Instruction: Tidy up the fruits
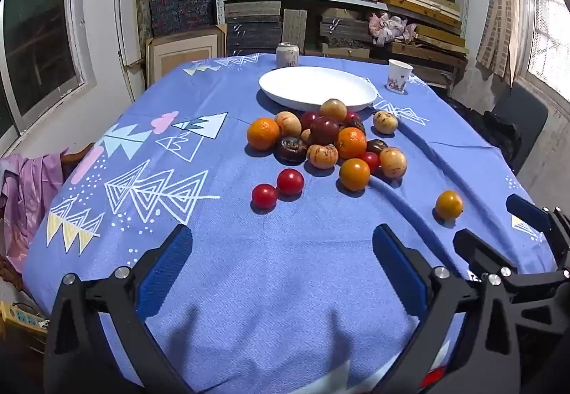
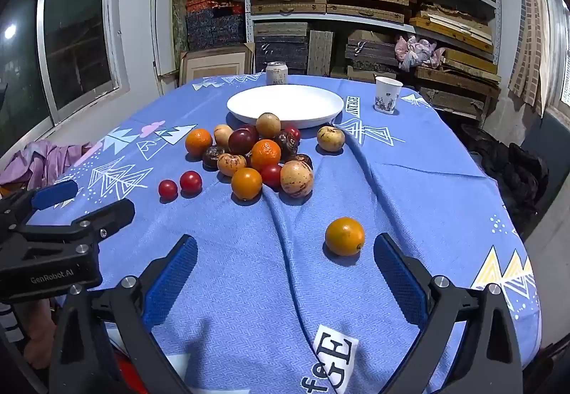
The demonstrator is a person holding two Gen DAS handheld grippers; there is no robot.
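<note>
Fruit heaped loose on the blue cloth, white plate bare behind it.

The fruit pile (image 1: 322, 141) of oranges, red, dark and tan pieces sits mid-table on the blue tablecloth (image 1: 249, 269), its far edge just beside the near rim of the white plate (image 1: 285, 87), which holds nothing. Two small red fruits (image 1: 278, 188) lie near and left of the pile; a lone orange fruit (image 2: 344, 236) lies apart, near and right, close to the right gripper (image 2: 285, 260). Behind the plate stand a can (image 1: 287, 55) and, to the right, a paper cup (image 1: 398, 76), its inside unseen. The left gripper (image 1: 281, 253) and the right gripper both gape wide over bare cloth, holding nothing.
</note>
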